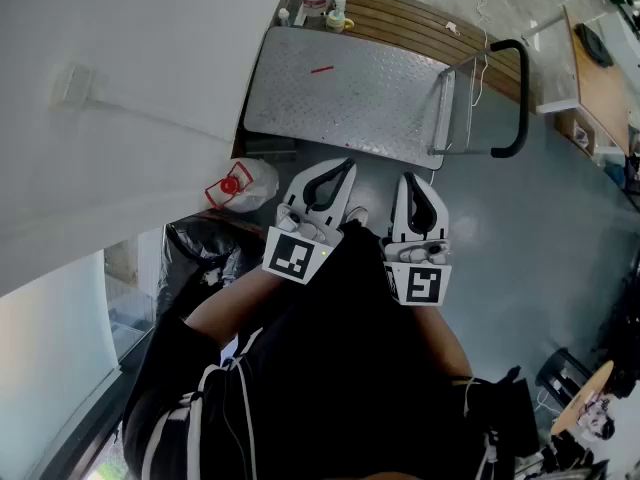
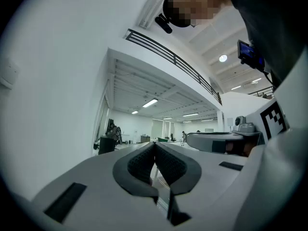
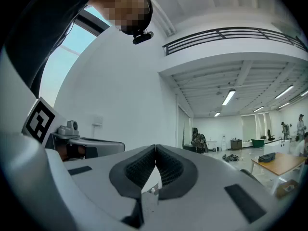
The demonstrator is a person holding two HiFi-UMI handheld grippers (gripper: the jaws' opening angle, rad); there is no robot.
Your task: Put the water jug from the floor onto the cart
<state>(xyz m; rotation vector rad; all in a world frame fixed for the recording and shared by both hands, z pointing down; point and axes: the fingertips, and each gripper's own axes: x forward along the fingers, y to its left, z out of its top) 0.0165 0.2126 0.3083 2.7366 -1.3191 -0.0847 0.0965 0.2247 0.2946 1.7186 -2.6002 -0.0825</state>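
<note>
Grey floor [image 1: 560, 228]: red-capped water jug [image 1: 243, 184] beside cart [image 1: 350, 93]; print illegible.

White wall [image 1: 150, 48] left; black plastic bag [image 1: 203, 248] at its foot; slatted wooden bench [image 1: 420, 20] far side; wooden table [image 1: 603, 83] right.

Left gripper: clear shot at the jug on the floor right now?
Probably yes. The jug sits on the floor just left of the left gripper, with nothing between them in the head view. Its jaws are shut, so they must open first.
</note>
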